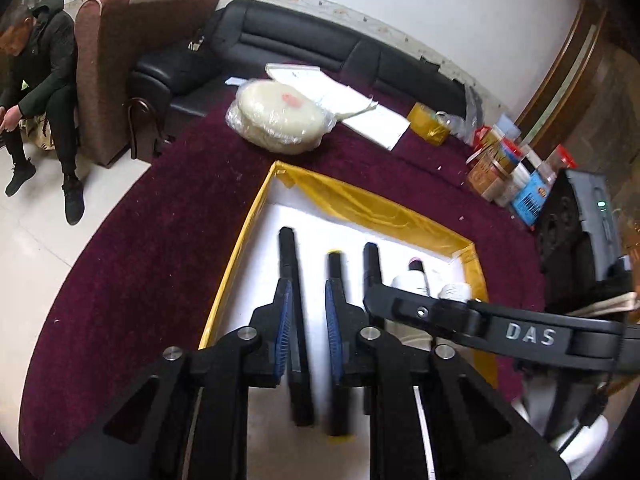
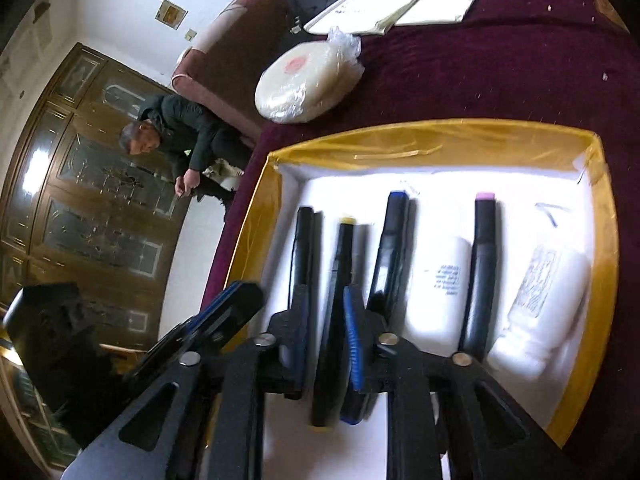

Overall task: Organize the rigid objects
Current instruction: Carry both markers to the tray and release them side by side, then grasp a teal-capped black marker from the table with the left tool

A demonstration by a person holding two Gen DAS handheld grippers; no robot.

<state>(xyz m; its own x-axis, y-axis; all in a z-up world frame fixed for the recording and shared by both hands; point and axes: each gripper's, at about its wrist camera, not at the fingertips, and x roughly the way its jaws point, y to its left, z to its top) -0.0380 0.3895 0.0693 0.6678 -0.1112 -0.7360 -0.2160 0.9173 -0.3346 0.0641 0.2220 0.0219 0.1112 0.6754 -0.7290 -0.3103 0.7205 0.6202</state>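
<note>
A yellow-rimmed box (image 1: 244, 240) (image 2: 440, 136) with a white floor holds several black markers lying side by side and two white bottles (image 2: 440, 284) (image 2: 536, 304). My left gripper (image 1: 307, 320) hovers open over the box, a plain black marker (image 1: 296, 320) lying between its blue pads. My right gripper (image 2: 326, 324) is open, its fingers either side of the yellow-capped marker (image 2: 340, 280) on the box floor. A blue-capped marker (image 2: 390, 248) and a pink-capped marker (image 2: 482, 268) lie further right. The right gripper's arm (image 1: 500, 328) crosses the left wrist view.
The box stands on a dark red round table (image 1: 140, 260). A wrapped round white cake (image 1: 280, 116), white papers (image 1: 360, 108), jars and packets (image 1: 508, 168) and a black device (image 1: 576, 232) lie beyond it. A person (image 1: 44, 92) sits by a brown armchair (image 1: 132, 64).
</note>
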